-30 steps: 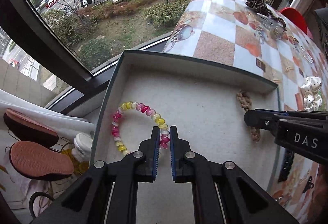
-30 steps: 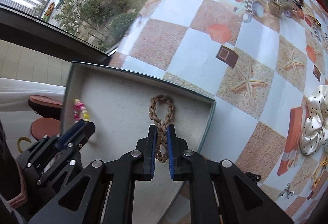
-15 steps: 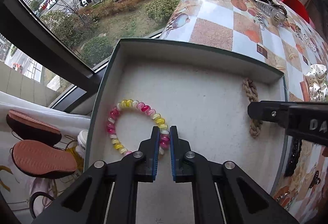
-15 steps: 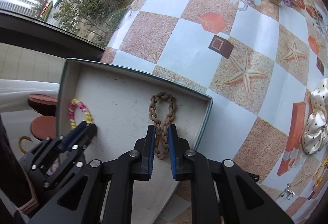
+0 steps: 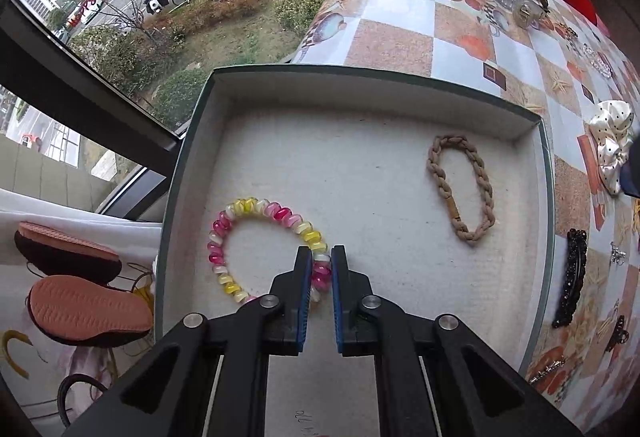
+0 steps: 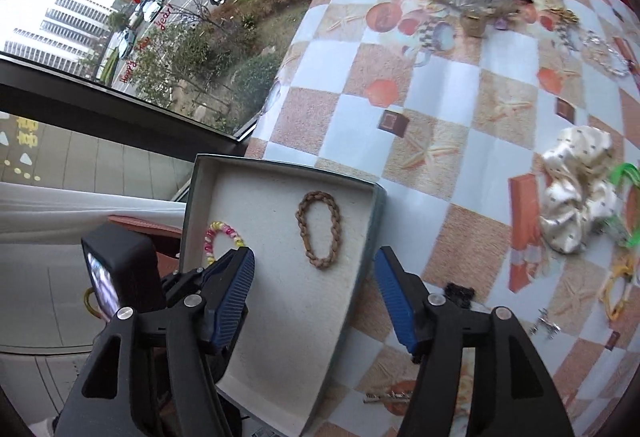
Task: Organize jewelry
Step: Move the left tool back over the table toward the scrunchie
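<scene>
Green-rimmed box, centre frame: pink-and-yellow coil bracelet at lower left is pinched by the narrowed left gripper, braided tan hair tie is laid loose at upper right, and the right gripper is held wide above.

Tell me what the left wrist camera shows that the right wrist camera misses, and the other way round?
Left only: the left gripper shut on the spiral tie, shoes below the box, a black clip.
Right only: the right gripper open above the box, a green clip.
Both: box, spiral tie, braided tie, white scrunchie.
</scene>
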Motion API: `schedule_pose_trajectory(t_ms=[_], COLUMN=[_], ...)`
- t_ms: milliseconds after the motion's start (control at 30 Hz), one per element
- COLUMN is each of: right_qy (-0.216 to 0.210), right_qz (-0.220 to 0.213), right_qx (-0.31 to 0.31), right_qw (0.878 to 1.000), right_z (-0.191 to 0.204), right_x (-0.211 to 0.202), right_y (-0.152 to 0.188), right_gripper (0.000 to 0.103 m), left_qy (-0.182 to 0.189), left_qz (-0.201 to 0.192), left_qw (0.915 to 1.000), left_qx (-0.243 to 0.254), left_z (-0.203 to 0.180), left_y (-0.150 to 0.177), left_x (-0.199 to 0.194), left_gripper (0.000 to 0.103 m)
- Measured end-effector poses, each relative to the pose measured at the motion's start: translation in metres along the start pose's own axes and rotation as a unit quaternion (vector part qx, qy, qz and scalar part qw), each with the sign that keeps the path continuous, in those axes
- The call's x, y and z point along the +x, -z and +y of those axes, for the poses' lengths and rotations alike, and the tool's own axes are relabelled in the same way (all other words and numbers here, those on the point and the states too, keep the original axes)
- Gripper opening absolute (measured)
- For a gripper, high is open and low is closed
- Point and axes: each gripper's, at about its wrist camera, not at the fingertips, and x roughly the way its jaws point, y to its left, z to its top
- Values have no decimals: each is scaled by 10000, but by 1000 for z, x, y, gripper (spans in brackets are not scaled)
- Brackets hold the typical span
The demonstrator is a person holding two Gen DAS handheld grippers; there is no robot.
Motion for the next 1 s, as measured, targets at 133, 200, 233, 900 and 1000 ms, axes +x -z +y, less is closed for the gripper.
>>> schedule_pose_trajectory(t_ms=[133,200,233,900,1000], right_qy=[125,172,197,496,503], right_qz=[-52,-60,-66,-286,-384], right_qx=[157,232,266,780,912], right_qw=[9998,9996,9994,9953,9938], right_z=[-10,-16,-20,-87,-100], right_x=[-6,-8,-12,-50,-59], right_y=[12,18,19,56,59], right_gripper=[68,70,70,91,103], left_qy=[31,-16,-193,-490,-475], left_qz=[62,123,47,104,118], left_qw=[10000,9999,9998,9981,9981], left_qx=[55,32,-3,352,361], left_z=[-5,-6,-7,-34,-35], left_y=[1,-1,-1,7,8], left_x=[0,-1,-4,-28,-30], left_gripper=[22,103,103,103,103])
